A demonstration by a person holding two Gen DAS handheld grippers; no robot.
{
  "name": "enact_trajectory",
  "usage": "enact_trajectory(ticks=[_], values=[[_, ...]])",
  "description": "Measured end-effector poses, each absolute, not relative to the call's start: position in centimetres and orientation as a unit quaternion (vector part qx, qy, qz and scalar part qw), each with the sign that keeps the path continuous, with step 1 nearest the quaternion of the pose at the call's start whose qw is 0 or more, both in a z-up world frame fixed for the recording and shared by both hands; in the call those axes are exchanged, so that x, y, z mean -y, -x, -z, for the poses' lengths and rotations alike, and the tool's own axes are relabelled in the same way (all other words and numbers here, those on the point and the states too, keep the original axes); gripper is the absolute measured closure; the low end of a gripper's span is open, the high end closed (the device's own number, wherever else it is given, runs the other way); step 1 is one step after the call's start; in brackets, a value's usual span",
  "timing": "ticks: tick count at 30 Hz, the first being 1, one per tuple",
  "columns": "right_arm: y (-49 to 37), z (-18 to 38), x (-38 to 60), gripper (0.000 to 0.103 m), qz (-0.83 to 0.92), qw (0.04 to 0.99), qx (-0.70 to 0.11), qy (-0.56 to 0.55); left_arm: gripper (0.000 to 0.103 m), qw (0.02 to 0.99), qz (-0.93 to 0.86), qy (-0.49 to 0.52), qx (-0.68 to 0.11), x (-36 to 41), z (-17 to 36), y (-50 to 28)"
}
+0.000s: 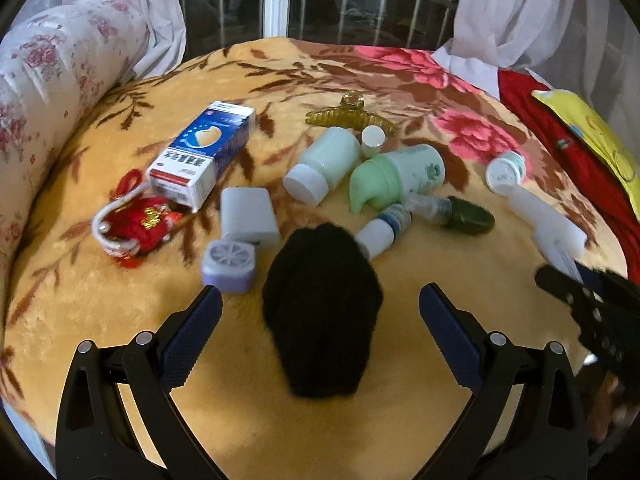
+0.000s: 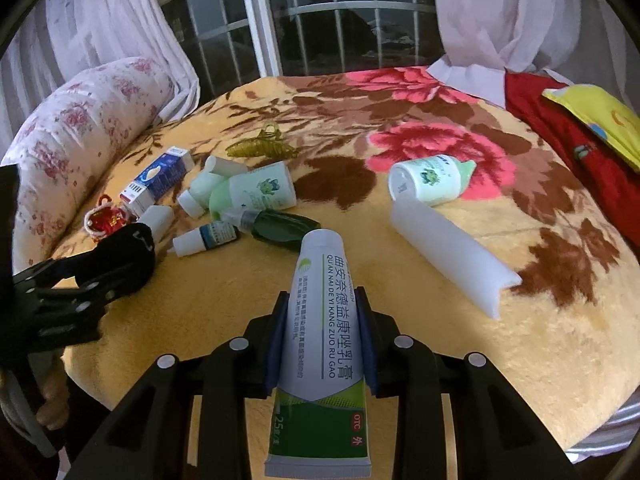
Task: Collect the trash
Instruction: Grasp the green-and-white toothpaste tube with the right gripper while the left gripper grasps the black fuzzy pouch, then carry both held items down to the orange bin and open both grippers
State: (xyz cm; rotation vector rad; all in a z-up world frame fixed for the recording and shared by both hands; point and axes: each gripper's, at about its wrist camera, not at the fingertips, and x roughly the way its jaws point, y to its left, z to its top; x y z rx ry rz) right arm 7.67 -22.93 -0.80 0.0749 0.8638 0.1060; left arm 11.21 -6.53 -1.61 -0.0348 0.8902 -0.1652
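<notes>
Right wrist view: my right gripper [image 2: 322, 320] clamps the ointment tube [image 2: 318, 320] mid-body above the bed's [image 2: 500, 360] near edge (soft, light, grip gently). Left gripper [image 1: 320, 320] hangs wide around the black bundle [image 1: 322, 316].

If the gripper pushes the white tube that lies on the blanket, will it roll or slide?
The white tube is round at one end and flat at the other, so it would probably pivot rather than roll straight. The plush blanket likely resists sliding. It looks light.
</notes>
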Motion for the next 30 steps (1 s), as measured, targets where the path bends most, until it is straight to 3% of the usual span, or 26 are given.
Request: enact_trajectory(ticks=[4,7,9,17,30], values=[[-7.8,1.7,23.1,0.071,-0.055,0.901,-0.429,-0.046,0.011,0.911,0.036,-0.016,-0.41,7.5,2.6,-12.1],[-7.8,2.1,22.9,0.071,-0.061,0.898,-0.432,-0.05,0.029,0.911,0.0,-0.063,-0.407,8.3,3.7,-12.3],[-7.5,2.1,22.7,0.071,-0.062,0.898,-0.432,-0.05,0.055,0.911,0.02,-0.058,-0.407,8.2,3.8,-11.9],[-5.2,0.7,21.9,0.071,-0.069,0.905,-0.418,-0.045,0.058,0.911,0.037,-0.027,-0.41,7.5,2.7,-9.6],[3.1,-0.6,18.5,0.071,-0.136,0.895,-0.423,-0.035,0.058,0.909,0.108,0.014,-0.401,4.4,-0.7,2.5]])
